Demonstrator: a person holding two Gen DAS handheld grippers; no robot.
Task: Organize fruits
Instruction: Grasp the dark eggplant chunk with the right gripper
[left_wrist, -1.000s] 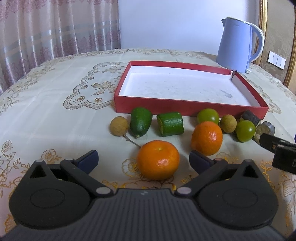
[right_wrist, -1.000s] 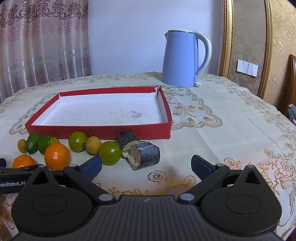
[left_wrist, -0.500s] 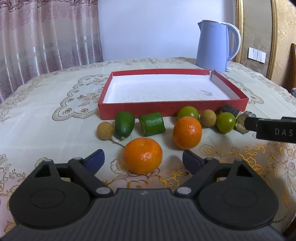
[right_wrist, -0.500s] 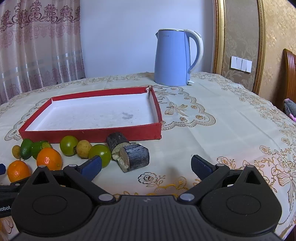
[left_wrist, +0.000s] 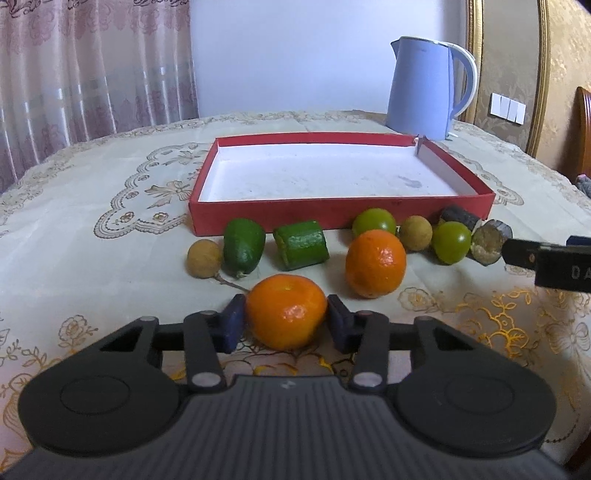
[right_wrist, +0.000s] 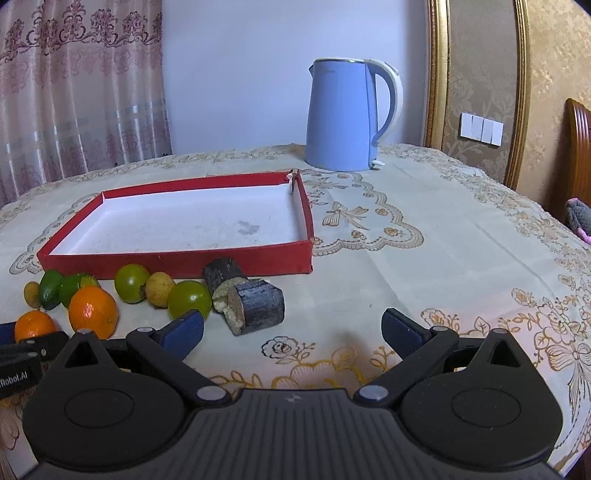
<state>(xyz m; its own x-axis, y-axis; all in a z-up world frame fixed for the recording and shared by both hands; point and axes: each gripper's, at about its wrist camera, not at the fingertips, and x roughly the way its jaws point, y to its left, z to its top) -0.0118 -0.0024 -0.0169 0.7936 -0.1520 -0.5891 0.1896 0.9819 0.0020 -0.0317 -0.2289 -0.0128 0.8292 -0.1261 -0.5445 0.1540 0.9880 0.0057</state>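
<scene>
My left gripper (left_wrist: 285, 319) is shut on the near orange mandarin (left_wrist: 286, 309), which rests on the tablecloth. A second mandarin (left_wrist: 375, 263) sits behind it to the right. A row of fruit lies along the front wall of the red tray (left_wrist: 332, 213): a longan (left_wrist: 204, 257), a green avocado (left_wrist: 243, 245), a cut green piece (left_wrist: 301, 244), two green round fruits, another longan and two dark sugarcane chunks (right_wrist: 255, 305). My right gripper (right_wrist: 291, 332) is open and empty, just right of the sugarcane chunks. The tray holds nothing.
A blue kettle (right_wrist: 347, 118) stands behind the tray's right corner. The round table has an embroidered cloth (right_wrist: 443, 258). A wooden chair (right_wrist: 578, 155) stands at the far right, and curtains hang at the back left.
My left gripper's fingers have closed in from wide open onto the near mandarin. The right gripper has stayed open and shifted slightly back from the fruit.
</scene>
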